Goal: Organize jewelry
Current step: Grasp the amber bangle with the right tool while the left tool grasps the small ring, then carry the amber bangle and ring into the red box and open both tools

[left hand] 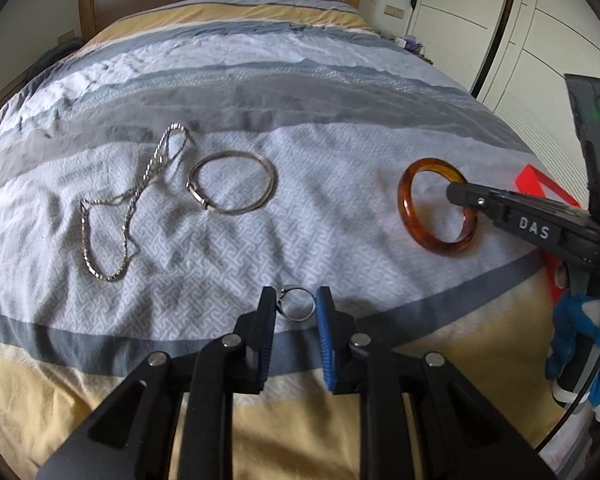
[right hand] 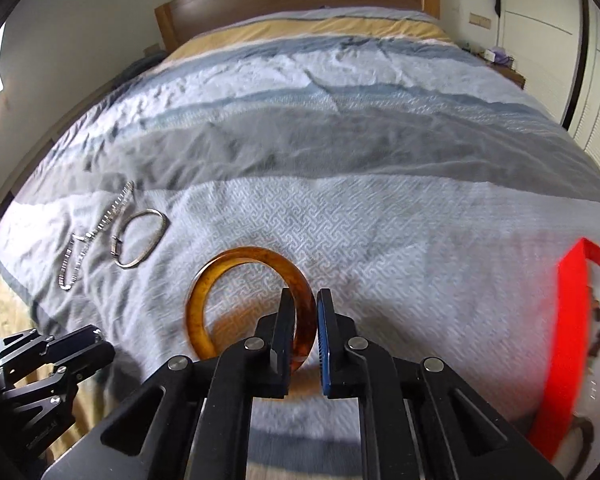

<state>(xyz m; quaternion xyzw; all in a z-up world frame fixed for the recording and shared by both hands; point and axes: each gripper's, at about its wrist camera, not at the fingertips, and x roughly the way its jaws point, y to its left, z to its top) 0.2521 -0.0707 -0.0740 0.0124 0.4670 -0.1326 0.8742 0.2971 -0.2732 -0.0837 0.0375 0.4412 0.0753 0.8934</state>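
- The left gripper (left hand: 296, 304) points steeply down at the bed, its fingers on either side of a small silver ring (left hand: 298, 305); both pads seem to touch the ring's rim, so it looks pinched, though the contact is hard to confirm.
- The right gripper (right hand: 304, 312) also slopes down toward the bedspread (right hand: 380, 240), its fingers pressed onto the right-hand side of an amber bangle (right hand: 249, 304), one finger inside the hoop and one outside.
- In the left wrist view that gripper reaches in from the right, across the bangle.
- A hand in a blue glove (left hand: 580, 344) holds the right gripper's handle at the right edge of that view.
- A silver bracelet (left hand: 233, 182) lies flat on the bedspread, well to the left of the bangle.
- A silver chain (left hand: 128, 208) lies loosely looped just left of the bracelet.
- A red box (right hand: 568, 344) sits at the right side of the bed, near the bangle; dark pieces lie inside it, too blurred to name.
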